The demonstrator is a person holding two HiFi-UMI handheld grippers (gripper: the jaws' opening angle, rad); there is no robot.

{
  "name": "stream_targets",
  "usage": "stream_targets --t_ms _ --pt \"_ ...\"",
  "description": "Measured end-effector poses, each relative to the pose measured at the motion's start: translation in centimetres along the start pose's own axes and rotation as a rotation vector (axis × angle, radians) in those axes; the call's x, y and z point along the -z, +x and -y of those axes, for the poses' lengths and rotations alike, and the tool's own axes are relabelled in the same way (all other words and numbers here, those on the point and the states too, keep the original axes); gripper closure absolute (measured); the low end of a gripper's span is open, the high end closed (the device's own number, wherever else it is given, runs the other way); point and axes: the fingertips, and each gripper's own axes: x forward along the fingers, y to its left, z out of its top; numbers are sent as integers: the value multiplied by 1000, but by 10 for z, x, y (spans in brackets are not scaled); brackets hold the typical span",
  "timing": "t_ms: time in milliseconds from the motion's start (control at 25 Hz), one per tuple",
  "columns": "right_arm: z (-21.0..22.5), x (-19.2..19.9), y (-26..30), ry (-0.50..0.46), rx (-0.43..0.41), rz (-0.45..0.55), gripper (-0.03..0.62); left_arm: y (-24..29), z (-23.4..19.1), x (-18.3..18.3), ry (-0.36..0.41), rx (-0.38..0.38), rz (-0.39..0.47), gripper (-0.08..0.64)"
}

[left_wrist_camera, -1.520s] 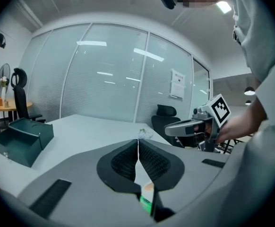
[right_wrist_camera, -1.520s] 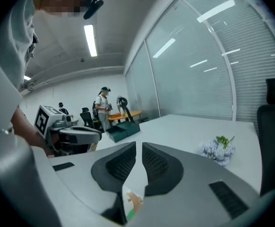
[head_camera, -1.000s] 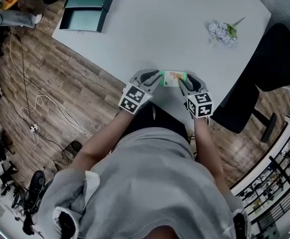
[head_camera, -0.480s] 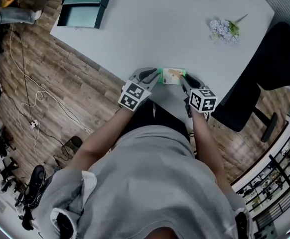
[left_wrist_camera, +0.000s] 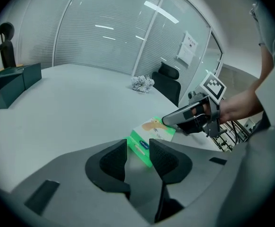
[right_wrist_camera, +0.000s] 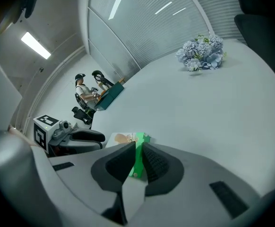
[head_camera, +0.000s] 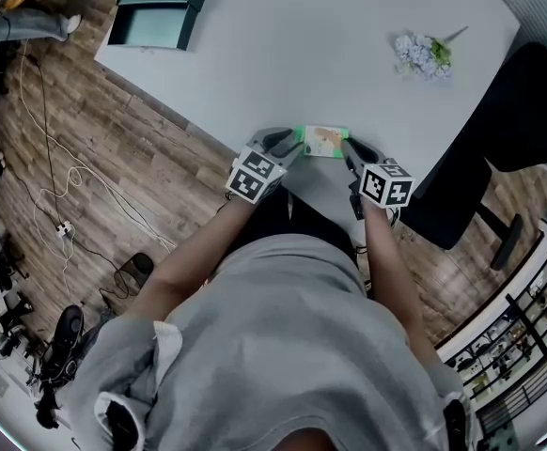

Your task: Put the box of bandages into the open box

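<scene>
The box of bandages (head_camera: 325,142), green and white, lies flat near the table's front edge between my two grippers. My left gripper (head_camera: 290,144) sits at its left end; its jaws are opening, and the green end of the box (left_wrist_camera: 149,138) stands in the gap with the pads off it. My right gripper (head_camera: 349,150) is at the right end; its jaws are closing and the pads (right_wrist_camera: 154,163) pinch the box's green edge (right_wrist_camera: 138,148). The open box (head_camera: 156,12), dark green with its lid laid back, stands at the table's far left corner.
A small bunch of pale blue flowers (head_camera: 422,56) lies at the far right of the white table (head_camera: 283,54). A black office chair (head_camera: 527,111) stands off the table's right edge. Cables trail over the wood floor (head_camera: 76,186) to the left.
The left jaws have spread apart off the bandage box. The right jaws have closed onto its right end. The box has stayed about where it was.
</scene>
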Motion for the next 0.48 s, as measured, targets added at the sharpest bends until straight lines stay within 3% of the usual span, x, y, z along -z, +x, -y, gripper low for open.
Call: stream_targets --t_ms 160,480 --pt "-1 0 0 -25 6 3 522 6 -1 9 -38 -16 -60 373" --pt "-3 0 0 -57 -3 -5 520 6 6 14 -207 50 -110 425"
